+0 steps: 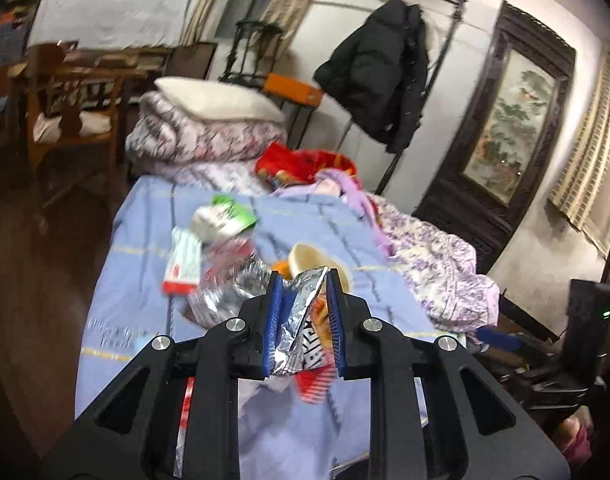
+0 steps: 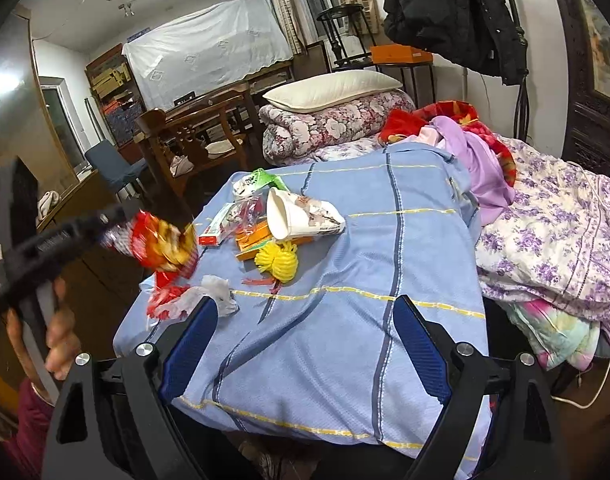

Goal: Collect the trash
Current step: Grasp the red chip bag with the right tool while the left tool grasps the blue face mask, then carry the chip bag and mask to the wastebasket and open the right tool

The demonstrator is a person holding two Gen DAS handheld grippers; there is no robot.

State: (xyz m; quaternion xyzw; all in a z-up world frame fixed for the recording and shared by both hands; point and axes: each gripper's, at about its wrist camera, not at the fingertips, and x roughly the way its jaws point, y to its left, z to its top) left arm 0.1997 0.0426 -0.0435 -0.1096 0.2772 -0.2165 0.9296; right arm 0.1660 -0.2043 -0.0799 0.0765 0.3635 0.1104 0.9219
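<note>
The left gripper (image 1: 303,312) pinches a crumpled snack wrapper (image 1: 305,332) and holds it clear of the bed's (image 2: 345,344) left edge, presumably for binning. The right gripper (image 2: 305,344) waits spread wide; the paper cup (image 2: 289,218) and remaining litter lie near that edge.

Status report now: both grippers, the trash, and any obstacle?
Left gripper shut on snack wrapper, lifted off blue sheet. Right gripper open, empty. Paper cup, yellow string, more litter remain. Nothing in the way.

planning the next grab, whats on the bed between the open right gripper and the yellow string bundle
In the right wrist view, only bare blue bedsheet lies between the right gripper and the yellow string bundle.
</note>
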